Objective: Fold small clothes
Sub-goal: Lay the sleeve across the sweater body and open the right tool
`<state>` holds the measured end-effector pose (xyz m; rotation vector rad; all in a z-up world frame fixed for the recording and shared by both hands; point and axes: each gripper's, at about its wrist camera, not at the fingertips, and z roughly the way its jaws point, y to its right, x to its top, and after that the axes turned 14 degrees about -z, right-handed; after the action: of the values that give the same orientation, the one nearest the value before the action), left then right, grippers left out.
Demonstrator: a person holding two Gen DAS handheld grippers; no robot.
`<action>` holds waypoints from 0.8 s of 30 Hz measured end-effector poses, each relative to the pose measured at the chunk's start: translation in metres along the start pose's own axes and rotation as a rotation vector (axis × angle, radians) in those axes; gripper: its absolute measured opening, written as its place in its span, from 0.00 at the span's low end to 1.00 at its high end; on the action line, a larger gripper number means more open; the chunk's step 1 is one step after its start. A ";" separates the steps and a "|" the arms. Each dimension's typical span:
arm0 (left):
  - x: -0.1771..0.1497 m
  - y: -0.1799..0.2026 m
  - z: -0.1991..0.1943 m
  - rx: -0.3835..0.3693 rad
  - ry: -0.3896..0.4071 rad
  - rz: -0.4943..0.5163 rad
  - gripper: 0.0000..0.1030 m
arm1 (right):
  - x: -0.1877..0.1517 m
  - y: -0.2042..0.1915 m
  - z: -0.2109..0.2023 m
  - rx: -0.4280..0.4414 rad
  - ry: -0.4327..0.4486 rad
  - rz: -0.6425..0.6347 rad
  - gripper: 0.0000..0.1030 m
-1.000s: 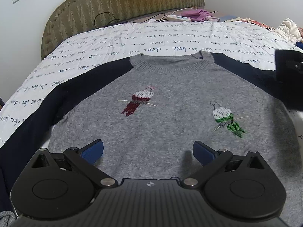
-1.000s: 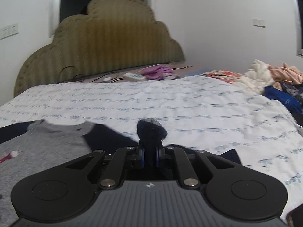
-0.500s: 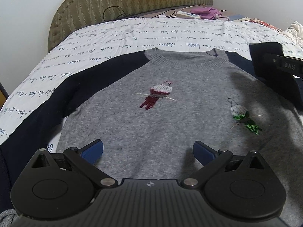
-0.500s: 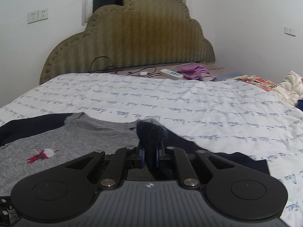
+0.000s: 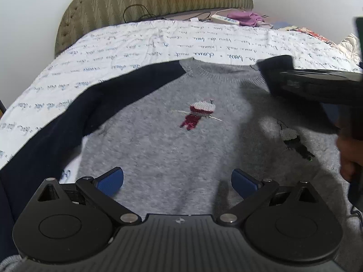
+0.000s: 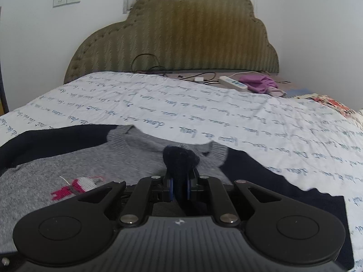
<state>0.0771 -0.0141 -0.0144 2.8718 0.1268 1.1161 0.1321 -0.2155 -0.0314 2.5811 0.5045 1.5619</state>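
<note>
**Right sleeve pinched, body of the sweater lies to the left**

I have the right tool (image 6: 180, 187) clamped together on a tuft of dark navy knit, which I take to be the end of the right sleeve (image 6: 261, 176). The left tool (image 5: 178, 179) hangs with its blue pads well apart and nothing between them, above the near hem area of the sweater (image 5: 181, 140).

The sweater lies flat, front up, on the bed (image 6: 204, 106), collar toward the far headboard (image 6: 177, 36) and hem toward me, so its long axis runs near to far. In the right wrist view, the grey chest spreads to the left of the pinched tuft, and the collar sits just beyond it. I judge the coming move turns on that: the sleeve has to cross leftward over the chest, square to the long axis. The right hand is plainly the nearer 1 for that; the left is free to pin the fabric.

The knit is grey with navy raglan sleeves, a ribbed collar and 2 embroidered birds (image 5: 200, 113), 1 red, 1 darker under shadow. It looks soft and fuzzy, likely to drag rather than slide.
</note>
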 end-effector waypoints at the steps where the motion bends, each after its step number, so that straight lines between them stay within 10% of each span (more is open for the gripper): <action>1: 0.000 -0.001 -0.001 0.005 0.010 0.003 1.00 | 0.003 -0.004 0.004 0.001 -0.001 -0.005 0.10; 24: 0.001 -0.045 -0.012 0.121 0.045 -0.030 1.00 | 0.050 -0.072 0.063 0.133 -0.029 0.026 0.10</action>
<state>0.0670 0.0315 -0.0086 2.9386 0.2466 1.2089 0.1919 -0.1252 -0.0364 2.7136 0.5940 1.5458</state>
